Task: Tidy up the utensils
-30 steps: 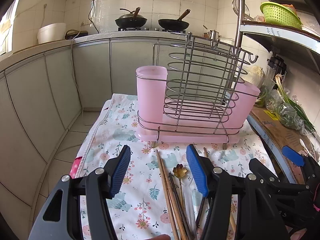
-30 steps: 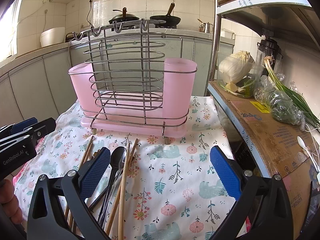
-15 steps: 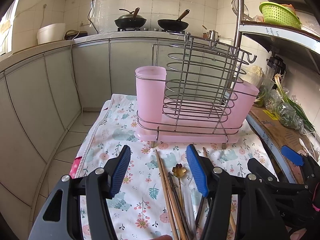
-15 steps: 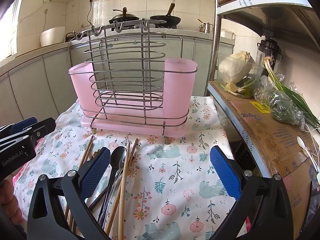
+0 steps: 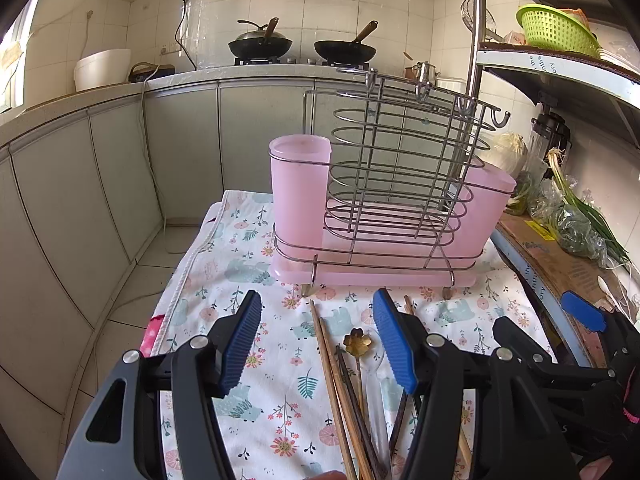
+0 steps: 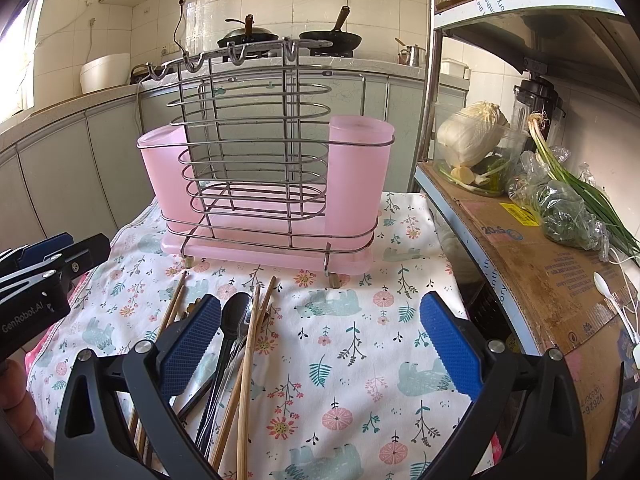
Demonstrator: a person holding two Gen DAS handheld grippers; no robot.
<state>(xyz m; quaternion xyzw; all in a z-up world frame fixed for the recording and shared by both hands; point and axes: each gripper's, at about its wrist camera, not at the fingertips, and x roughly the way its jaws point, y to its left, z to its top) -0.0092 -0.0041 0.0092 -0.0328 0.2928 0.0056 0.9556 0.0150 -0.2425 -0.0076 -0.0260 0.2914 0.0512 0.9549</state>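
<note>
Left gripper (image 5: pixel 318 344) jaws wide apart, nothing between them, hovering over floral cloth (image 5: pixel 224 280). Chopsticks (image 5: pixel 332 376) lie loose on the cloth between the blue pads (image 5: pixel 242 344), beside a gold flower-handled spoon (image 5: pixel 357 344) and a clear spoon (image 5: pixel 378 392). Wire utensil rack (image 5: pixel 400 184) stands upright beyond, on a pink tray, with a pink cup (image 5: pixel 298 192) at its left end and another pink cup (image 5: pixel 482 208) at the right. Right gripper (image 5: pixel 584 344) visible at lower right edge; jaw state unclear. Two woks (image 5: pixel 260 44) on far stove.
</note>
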